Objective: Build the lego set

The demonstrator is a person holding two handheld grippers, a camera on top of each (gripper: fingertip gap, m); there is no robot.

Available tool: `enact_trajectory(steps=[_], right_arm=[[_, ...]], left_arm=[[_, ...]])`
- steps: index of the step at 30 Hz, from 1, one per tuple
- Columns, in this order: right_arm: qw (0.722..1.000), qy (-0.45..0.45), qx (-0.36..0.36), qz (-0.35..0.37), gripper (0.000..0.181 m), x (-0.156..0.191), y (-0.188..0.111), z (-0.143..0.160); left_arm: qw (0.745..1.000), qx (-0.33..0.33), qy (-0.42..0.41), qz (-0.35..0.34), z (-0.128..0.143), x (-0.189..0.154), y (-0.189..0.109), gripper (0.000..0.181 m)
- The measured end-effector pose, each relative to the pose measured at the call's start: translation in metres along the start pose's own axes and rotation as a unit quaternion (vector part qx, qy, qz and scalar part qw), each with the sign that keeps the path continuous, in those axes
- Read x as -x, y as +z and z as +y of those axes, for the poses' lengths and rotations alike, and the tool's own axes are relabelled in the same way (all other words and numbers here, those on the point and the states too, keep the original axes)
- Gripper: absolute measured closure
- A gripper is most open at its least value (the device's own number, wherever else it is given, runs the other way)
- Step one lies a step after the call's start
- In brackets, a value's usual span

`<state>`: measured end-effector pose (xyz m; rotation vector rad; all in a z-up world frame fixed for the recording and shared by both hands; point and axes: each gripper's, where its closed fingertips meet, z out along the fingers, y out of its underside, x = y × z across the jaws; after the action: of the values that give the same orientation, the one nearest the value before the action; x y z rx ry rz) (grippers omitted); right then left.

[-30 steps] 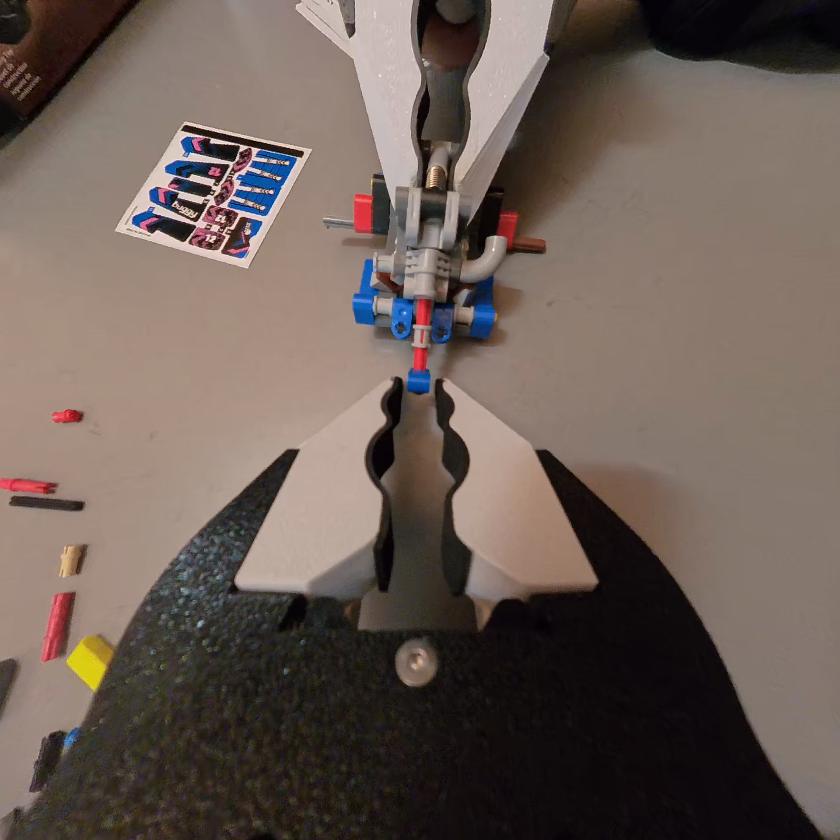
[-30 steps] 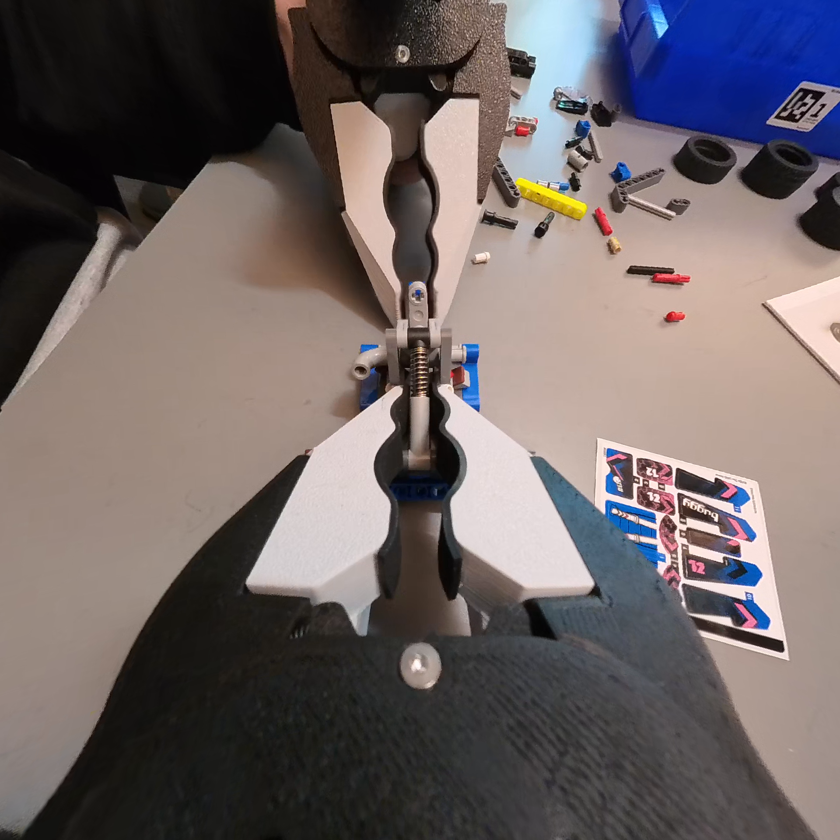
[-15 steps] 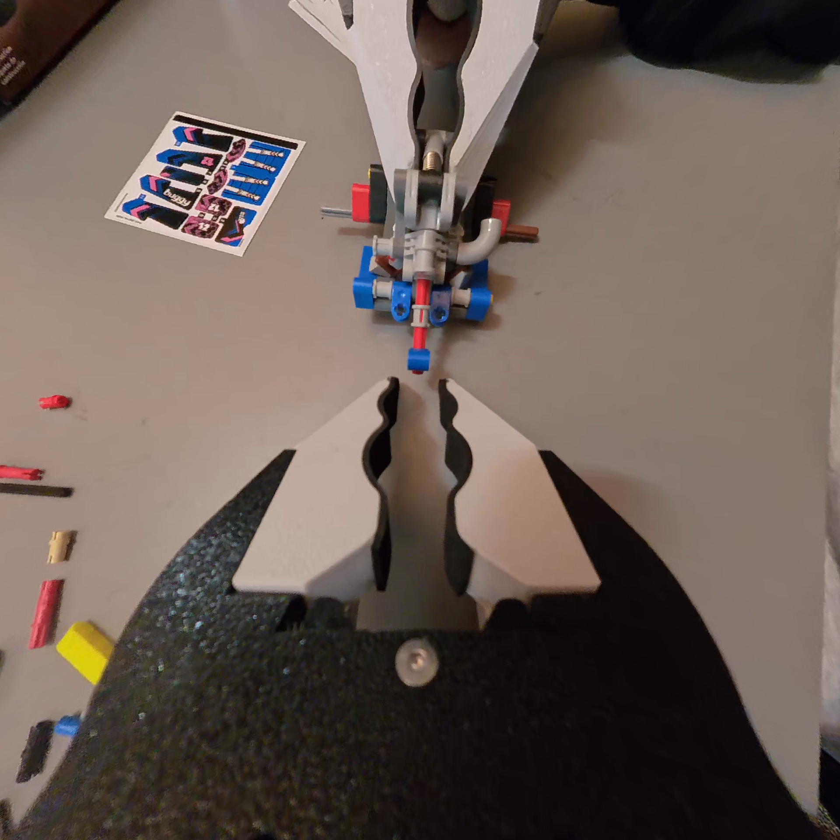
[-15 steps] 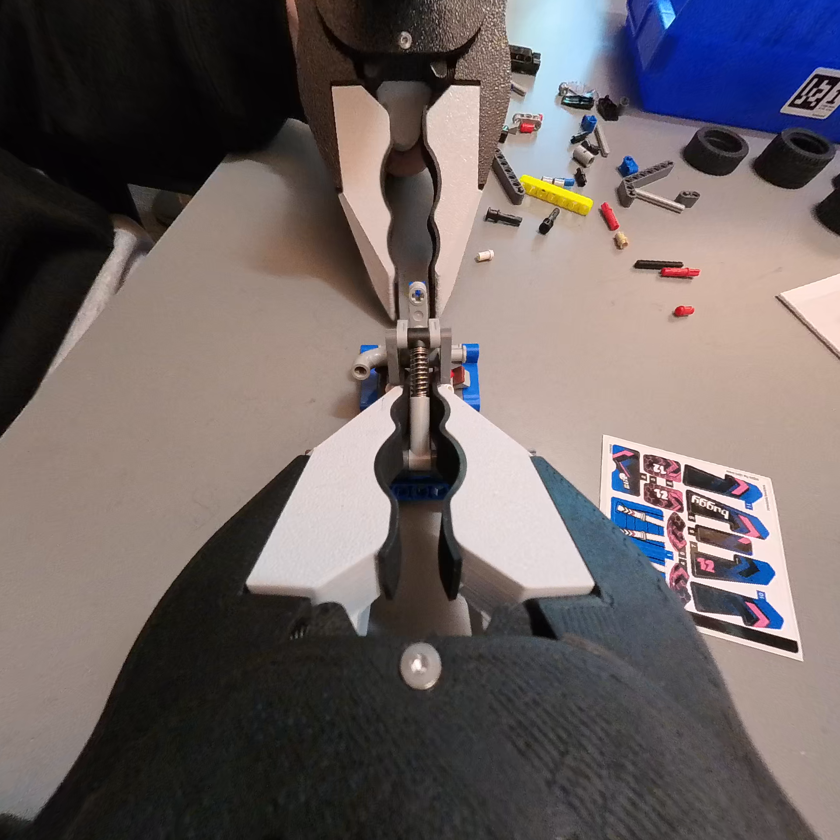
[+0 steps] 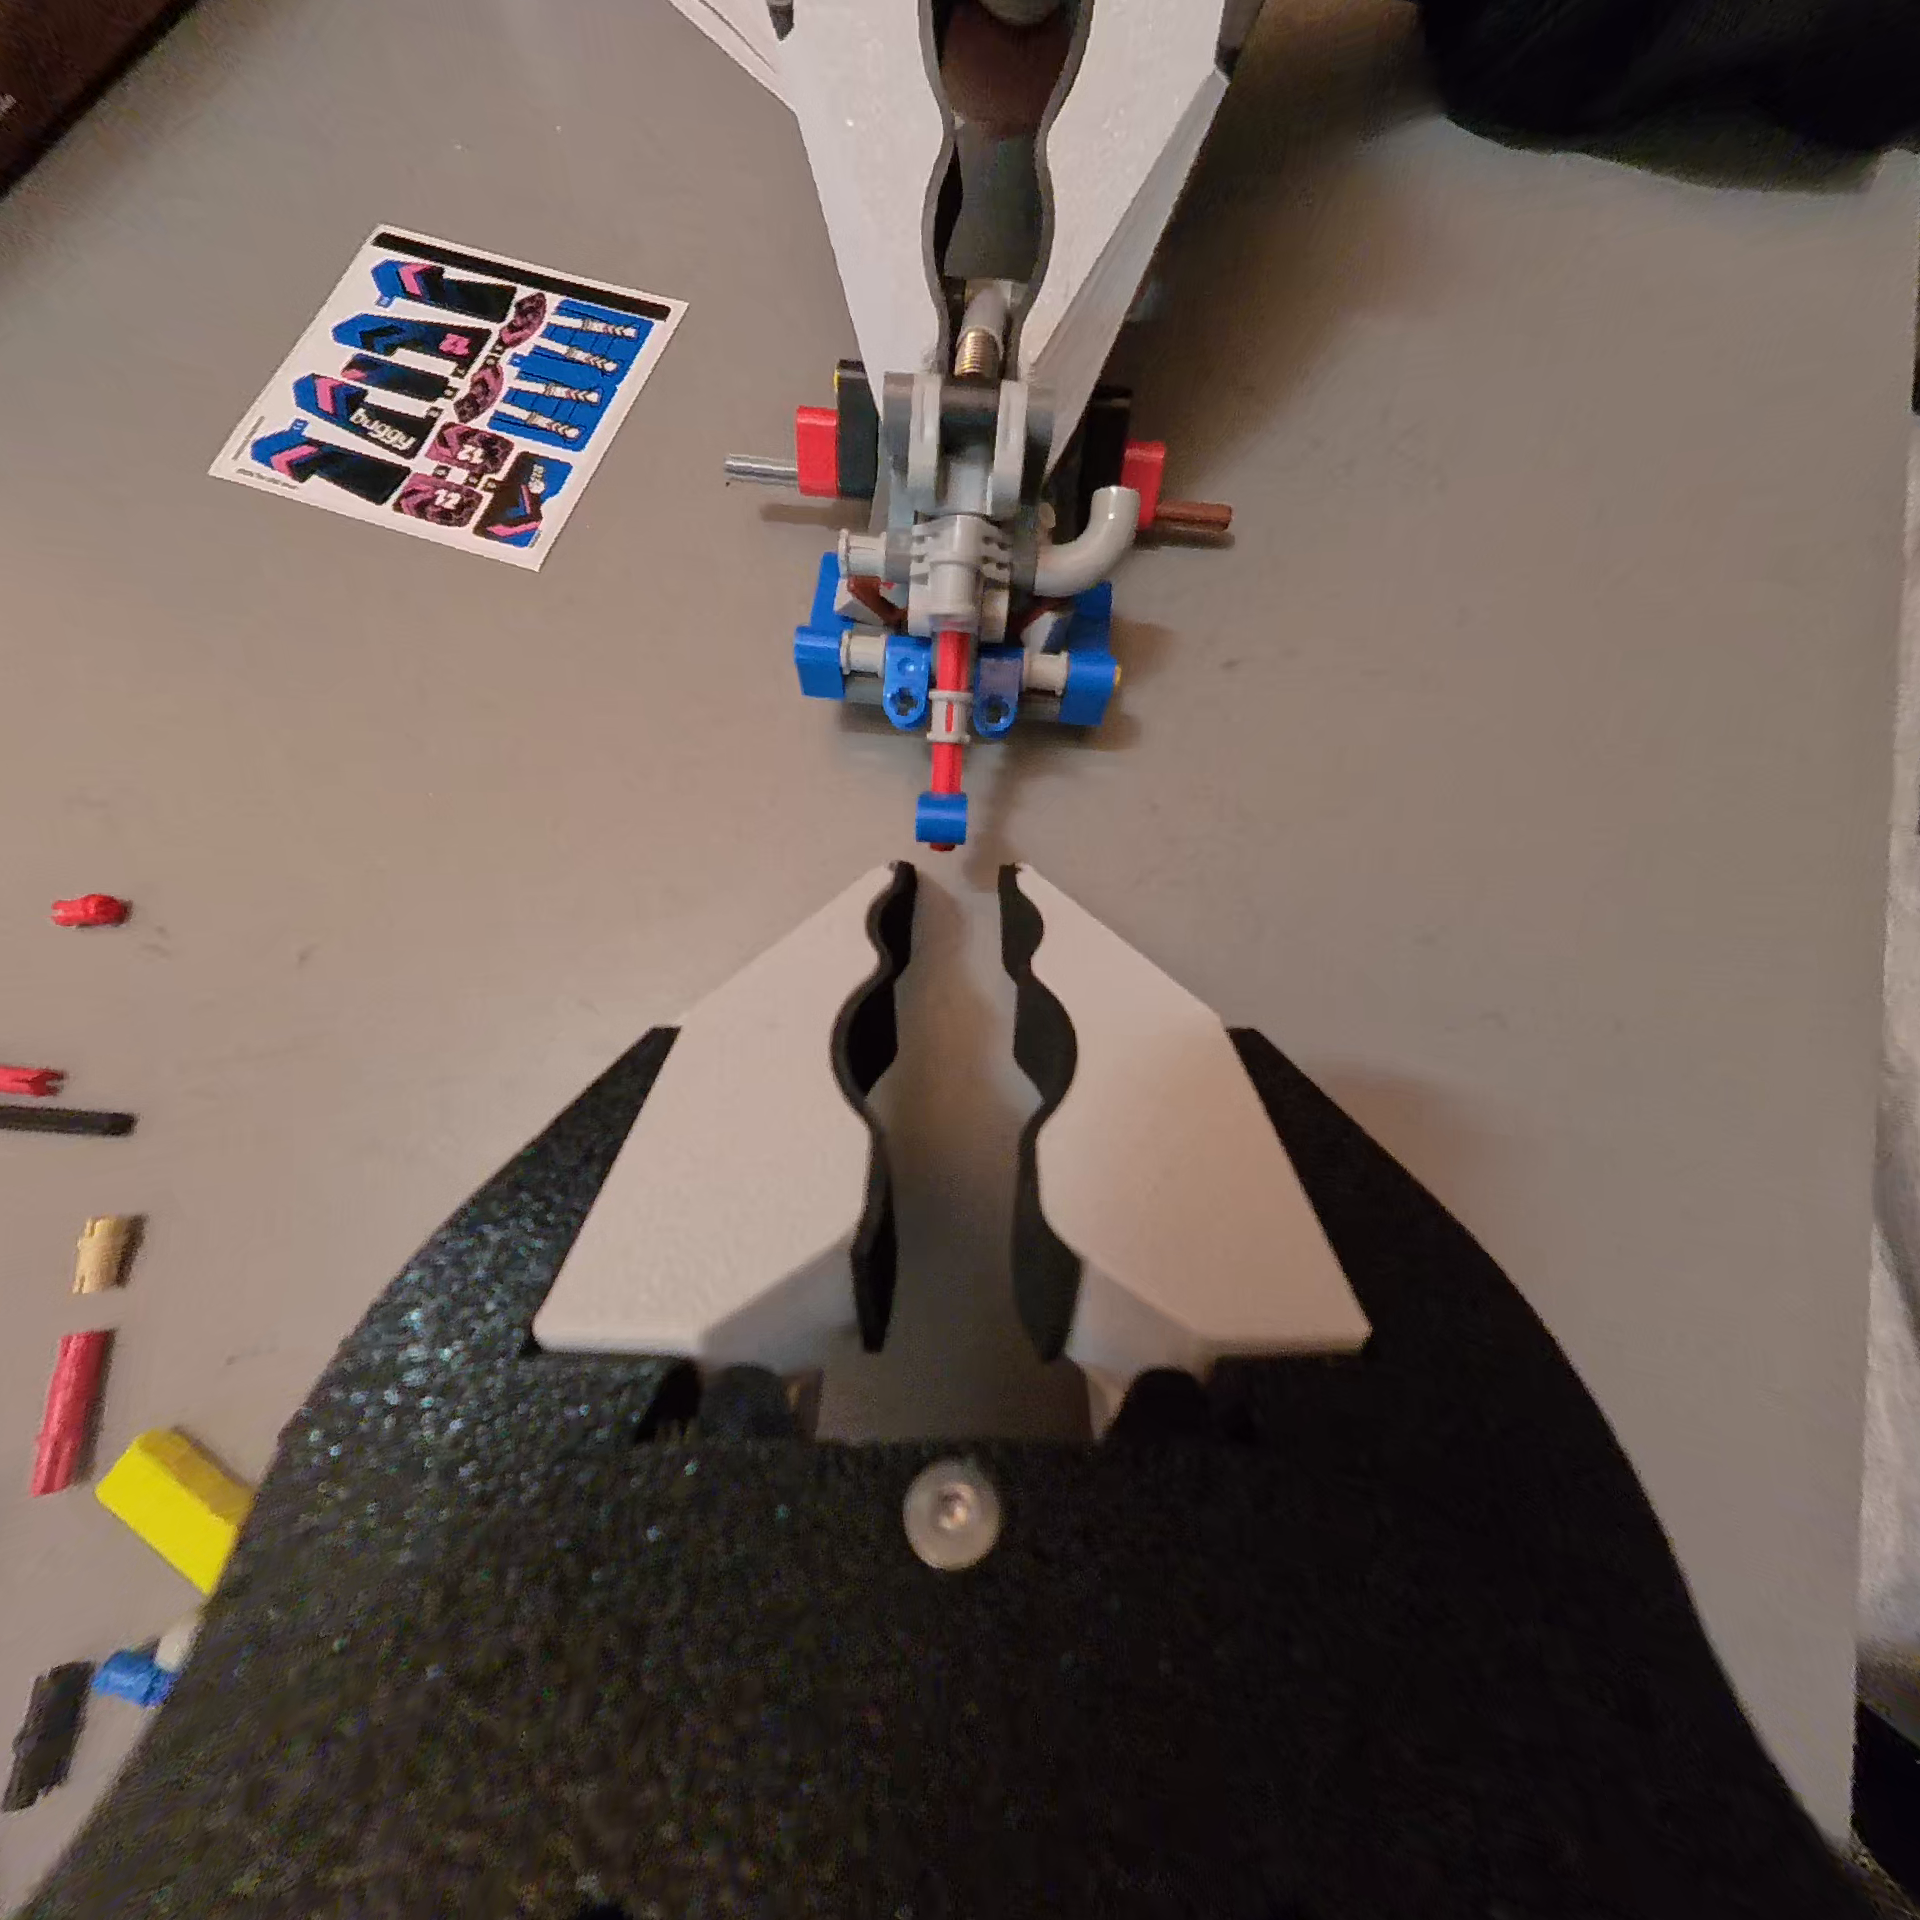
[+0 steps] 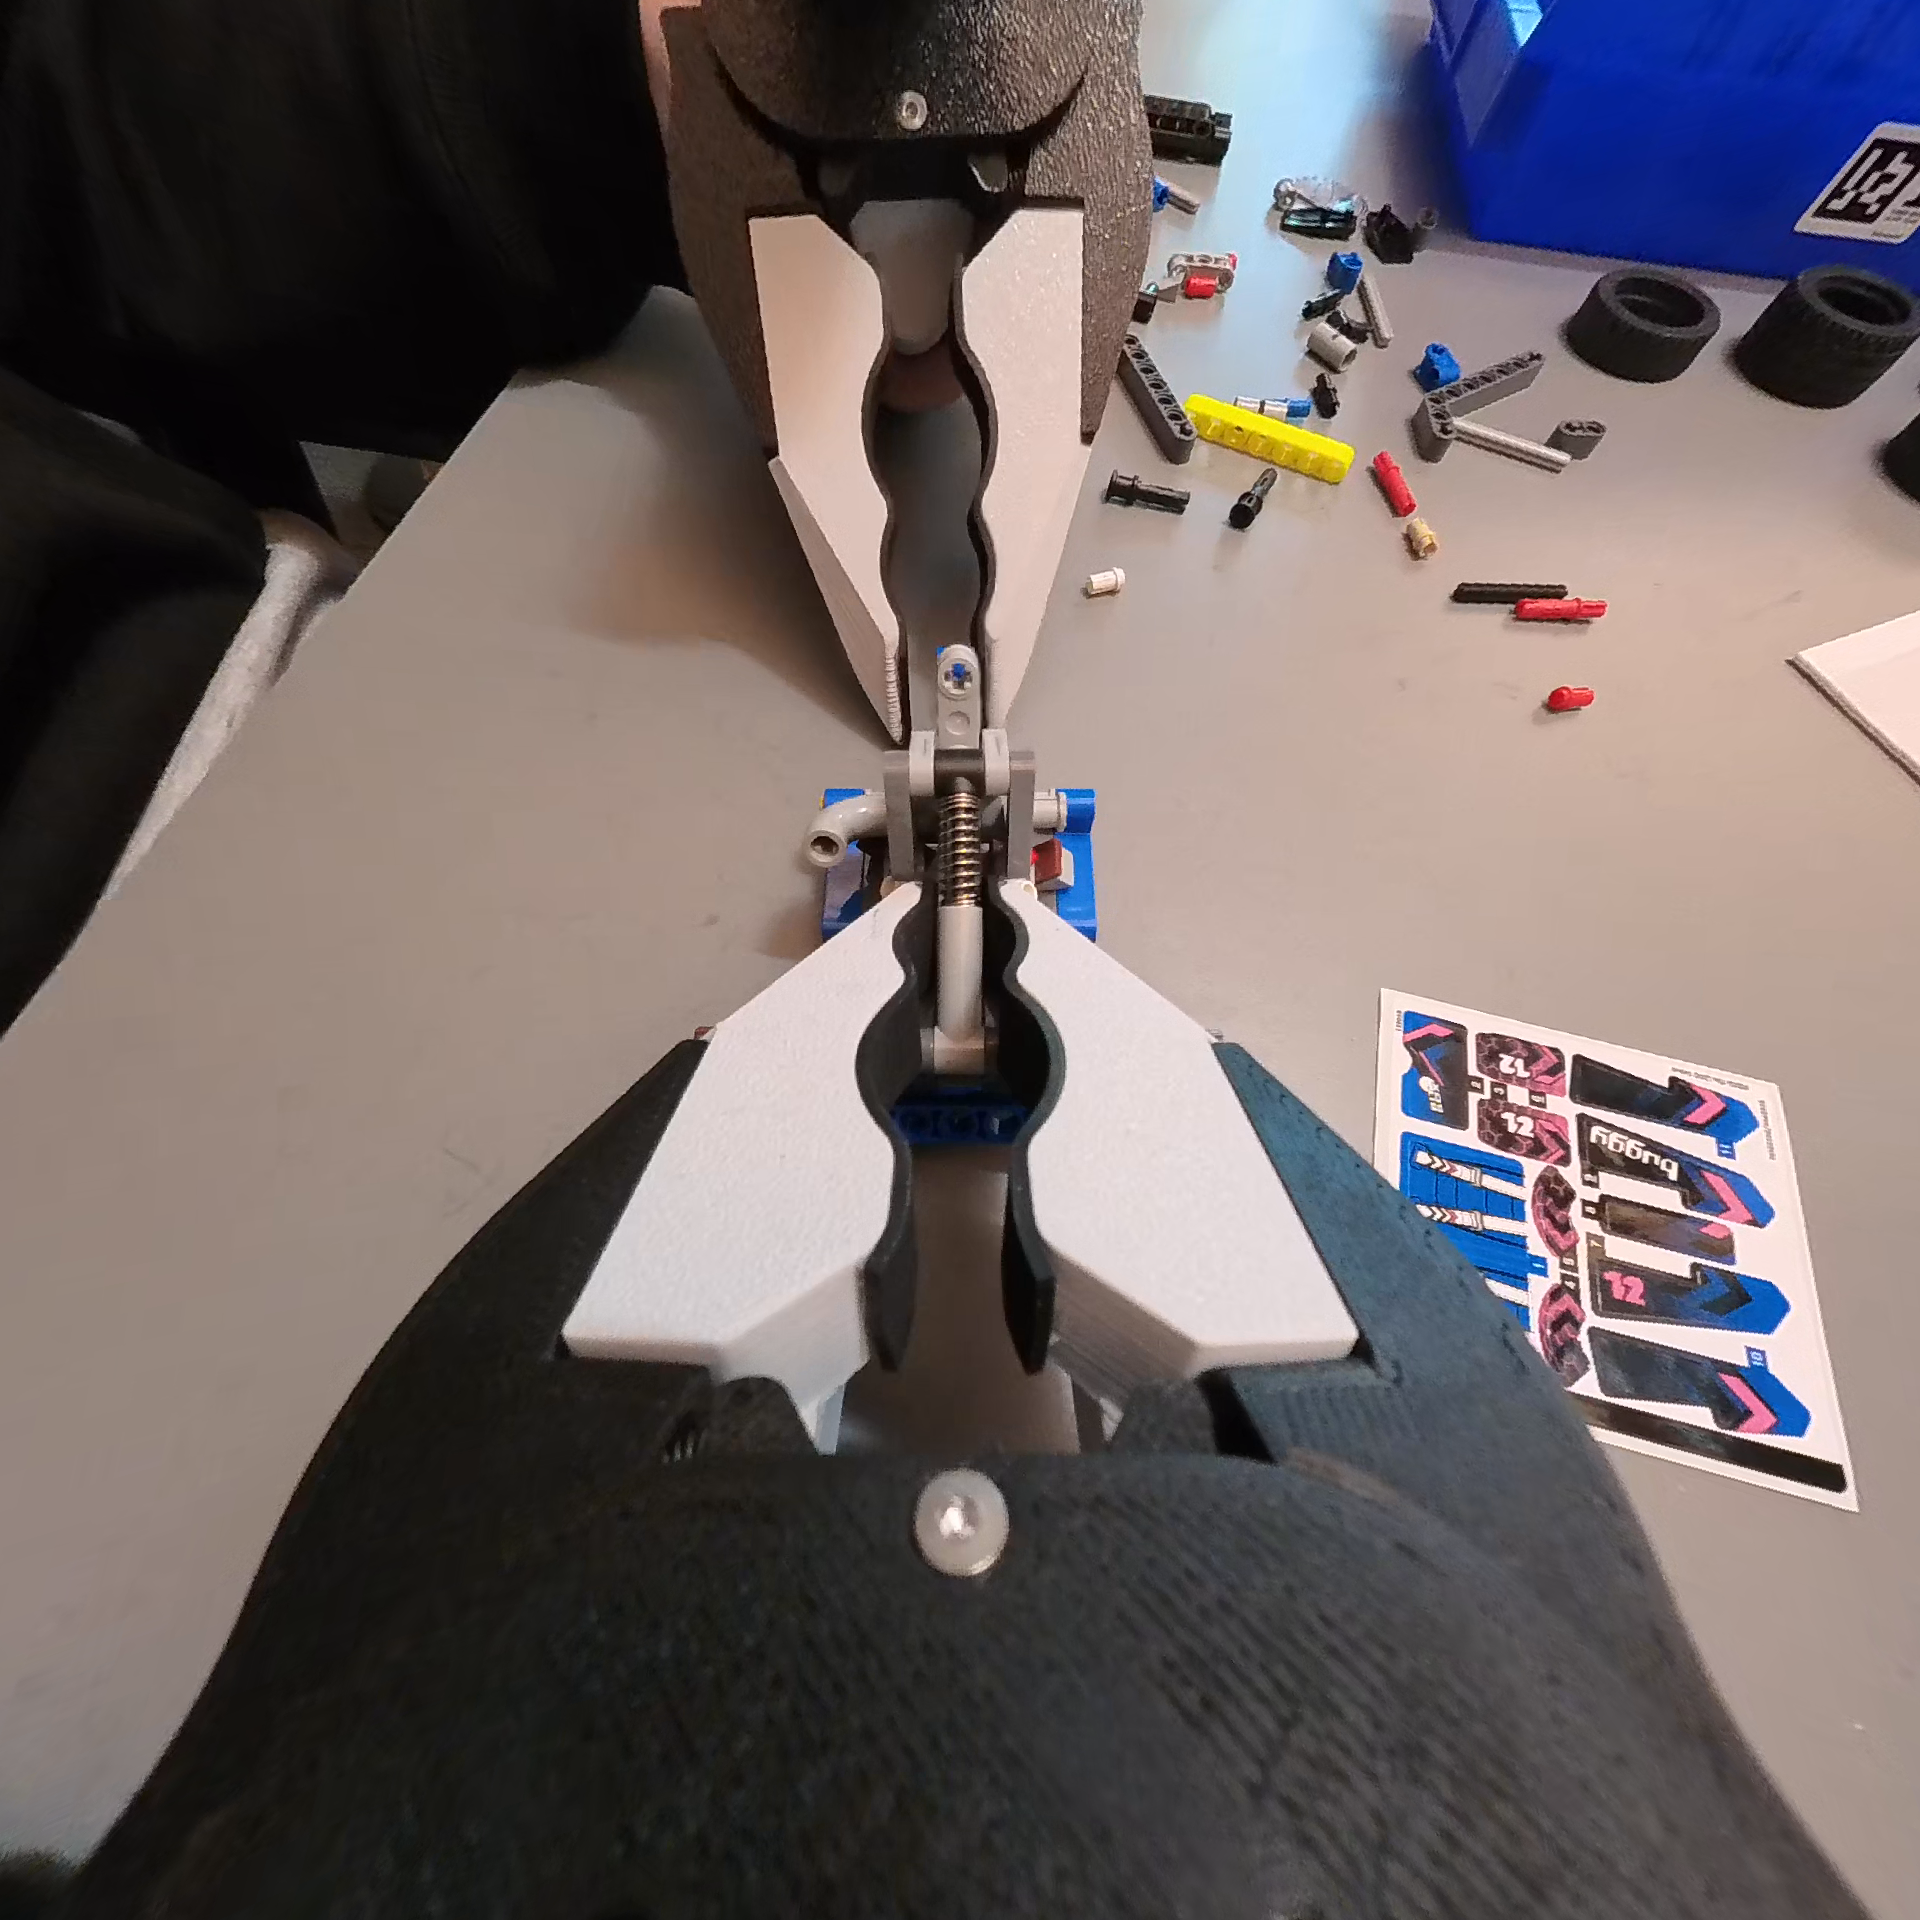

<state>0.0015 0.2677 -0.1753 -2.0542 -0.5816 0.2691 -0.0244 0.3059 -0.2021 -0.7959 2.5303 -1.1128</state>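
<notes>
Lego model [image 5: 951,582] clamped by right hand-held gripper [image 6: 956,914].

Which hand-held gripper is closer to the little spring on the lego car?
The right hand-held gripper. Its tips sit right beside the spring, clamped on the lego car. The left hand-held gripper is open on the car's far side, clear of the blue connector.

Black-bodied hand-held gripper [image 5: 951,878], grey fingers [image 5: 748,1122]
</notes>
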Motion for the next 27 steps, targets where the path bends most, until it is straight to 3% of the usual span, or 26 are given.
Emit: enact_trajectory(steps=[27], right_arm=[[1.000, -0.001, 0.000, 0.001, 0.175, 0.0000, 0.0001, 0.0001]], left_arm=[[0.999, -0.002, -0.032, 0.021, 0.0001, 0.0015, -0.0002, 0.171]])
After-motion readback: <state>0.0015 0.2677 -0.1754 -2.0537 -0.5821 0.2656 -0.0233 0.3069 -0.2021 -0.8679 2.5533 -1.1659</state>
